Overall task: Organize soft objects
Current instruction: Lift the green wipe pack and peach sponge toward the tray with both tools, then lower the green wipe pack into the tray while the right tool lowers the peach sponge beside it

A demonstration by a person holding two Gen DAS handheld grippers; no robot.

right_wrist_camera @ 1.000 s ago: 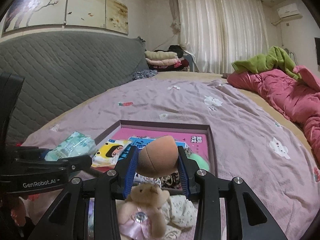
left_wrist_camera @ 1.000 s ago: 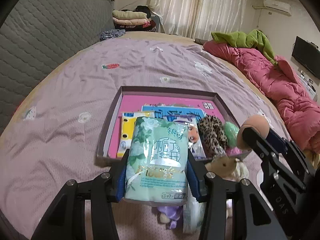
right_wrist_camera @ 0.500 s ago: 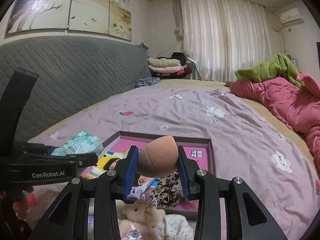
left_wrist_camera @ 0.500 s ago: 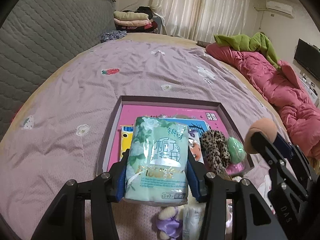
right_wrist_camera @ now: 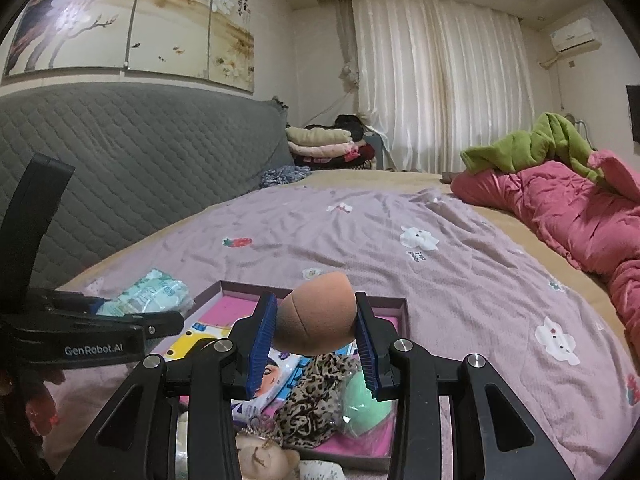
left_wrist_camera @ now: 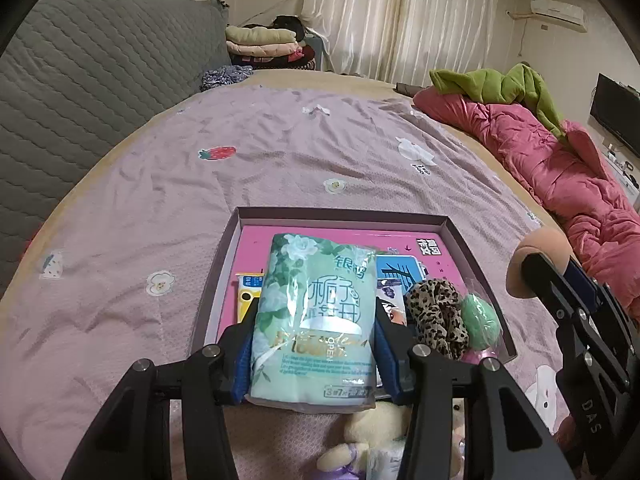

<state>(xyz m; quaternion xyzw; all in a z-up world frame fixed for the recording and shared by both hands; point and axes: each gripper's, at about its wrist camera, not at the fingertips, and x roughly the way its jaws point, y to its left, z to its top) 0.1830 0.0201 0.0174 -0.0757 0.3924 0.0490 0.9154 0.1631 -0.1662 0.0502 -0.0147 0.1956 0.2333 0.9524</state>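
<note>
Both grippers were loaded at this point. The left gripper was pinching a pale green pack of tissues across its width, blue pads pressed into the plastic wrap on both sides, pack standing upright and lifted clear of the bed. The right gripper was clamped on a tan, egg-shaped makeup sponge, pointy end up and tilted to the right, squeezed a bit between the pads.

Just past the fingers sat the shallow purple-rimmed box with a pink bottom, on the lilac bedspread. Already inside it: a leopard-print scrunchie, a mint green puff in the near right corner, and a couple of flat cartoon-printed packs, one of them yellow. So I'd say the job was roughly half done.

Left to go, as far as I could tell: the two things in the grippers, plus a small cream teddy bear and some purple and white bits lying on the bedspread right in front of the box, mostly hidden under the gripper frames.

Pose-wise, the left gripper angled steeply down over the near left part of the box, tissue pack hovering above it. The right one sat flatter, beside it on the right, sponge over the near edge. Neither item was touching the box.
</note>
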